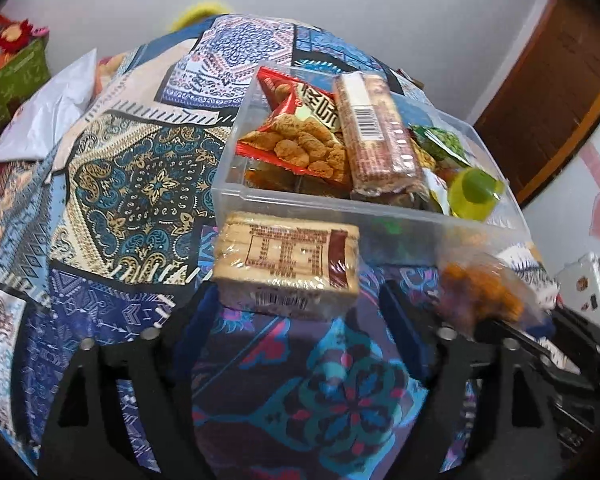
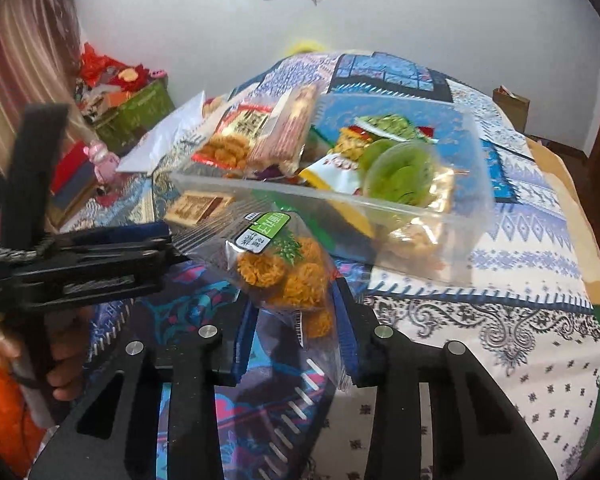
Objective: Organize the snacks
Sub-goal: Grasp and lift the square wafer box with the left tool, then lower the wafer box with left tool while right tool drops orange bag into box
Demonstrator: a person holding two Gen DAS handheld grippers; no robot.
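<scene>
- My right claw (image 2: 296, 320) is clamped on a clear bag of orange puffy snacks (image 2: 288, 272). The bag sticks up between my 2 fingers, in the air just in front of the clear box (image 2: 420, 216).
- The clear box sits on the bed, on the patterned cloth (image 1: 140, 184). It is packed with snacks: a red bag of nuggets (image 1: 300, 136), a long cracker pack (image 1: 376, 132) and a green jelly cup (image 1: 474, 194).
- A small cracker pack (image 1: 288, 264) lies on the cloth, right by the near wall of the box.
- My left claw (image 1: 296, 320) is apart and holds nothing. The small cracker pack lies just past its fingers.
- A white plastic bag (image 1: 44, 112) lies at the far left edge of the bed.
</scene>
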